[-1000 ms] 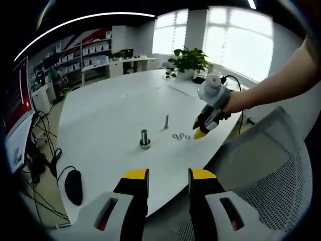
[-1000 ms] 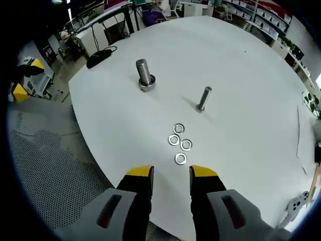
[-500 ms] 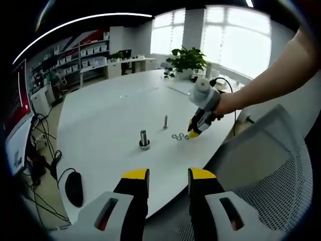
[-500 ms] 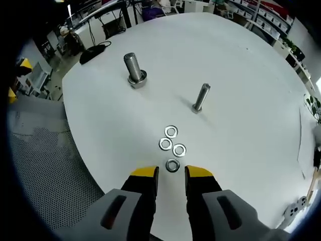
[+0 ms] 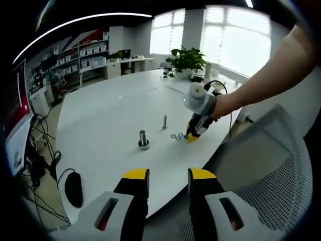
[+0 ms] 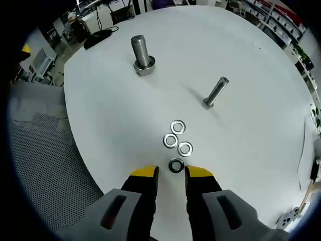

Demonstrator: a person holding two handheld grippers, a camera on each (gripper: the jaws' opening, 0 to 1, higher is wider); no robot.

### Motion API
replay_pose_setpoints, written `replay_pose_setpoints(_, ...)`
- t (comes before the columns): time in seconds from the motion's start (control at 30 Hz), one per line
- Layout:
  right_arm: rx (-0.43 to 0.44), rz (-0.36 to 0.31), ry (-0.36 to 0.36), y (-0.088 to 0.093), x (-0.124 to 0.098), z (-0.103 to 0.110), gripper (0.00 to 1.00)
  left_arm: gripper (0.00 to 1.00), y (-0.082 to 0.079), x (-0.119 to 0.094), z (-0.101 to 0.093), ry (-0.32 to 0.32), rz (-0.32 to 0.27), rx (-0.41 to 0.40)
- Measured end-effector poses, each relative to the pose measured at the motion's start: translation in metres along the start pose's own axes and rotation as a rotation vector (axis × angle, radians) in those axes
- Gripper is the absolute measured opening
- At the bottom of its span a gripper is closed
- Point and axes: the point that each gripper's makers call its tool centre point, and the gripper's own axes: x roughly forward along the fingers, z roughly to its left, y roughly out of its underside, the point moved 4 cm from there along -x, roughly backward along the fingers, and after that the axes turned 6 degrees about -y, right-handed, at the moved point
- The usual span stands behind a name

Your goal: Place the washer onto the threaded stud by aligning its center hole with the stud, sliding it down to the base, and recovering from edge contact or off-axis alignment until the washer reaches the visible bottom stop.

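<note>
Washer [image 6: 176, 165] between right jaws' tips

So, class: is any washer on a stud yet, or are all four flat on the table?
All four washers lie flat on the table; both studs are bare.

Large white table [image 5: 105, 108] with a rounded edge; grey mesh office chair [image 5: 273, 165] beside it. Bright windows [image 5: 235, 42] at the far wall, potted plant [image 5: 188, 60] on the table's far end. Shelving [image 5: 95, 52] along the left wall, ceiling light strip [image 5: 80, 20] overhead, computer mouse [image 5: 73, 186] and cables [image 5: 42, 145] lower left.
</note>
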Motion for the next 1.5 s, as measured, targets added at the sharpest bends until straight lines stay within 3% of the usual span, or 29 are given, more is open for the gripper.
replay_pose_setpoints(0.33, -0.028, 0.057, -0.005, -0.0035, 0.0018, -0.0022, 0.24, 0.29, -0.0008, -0.0002, -0.0015, 0.01, -0.005, -0.005)
replay_pose_setpoints(0.4, -0.038, 0.078, -0.008, -0.0043, 0.0018, -0.0019, 0.24, 0.29, 0.0005, -0.0001, -0.002, 0.011, 0.0, -0.006)
replay_pose_setpoints(0.5, -0.121, 0.154, -0.027, -0.0052, 0.0023, -0.0051, 0.21, 0.29, 0.0005, 0.0003, -0.0023, 0.01, 0.003, 0.0)
replay_pose_setpoints(0.8, -0.146, 0.222, -0.006, -0.0076, 0.0036, -0.0055, 0.17, 0.29, 0.0021, 0.0002, -0.0029, 0.006, 0.012, 0.006)
replay_pose_setpoints(1.1, -0.129, 0.217, 0.046, -0.0061, 0.0032, -0.0042, 0.15, 0.29, 0.002, 0.0002, -0.0017, 0.002, 0.007, 0.004)
replay_pose_setpoints(1.5, -0.122, 0.143, 0.109, -0.0049, 0.0018, -0.0005, 0.15, 0.29, 0.0023, 0.0006, -0.0024, 0.005, 0.011, 0.013)
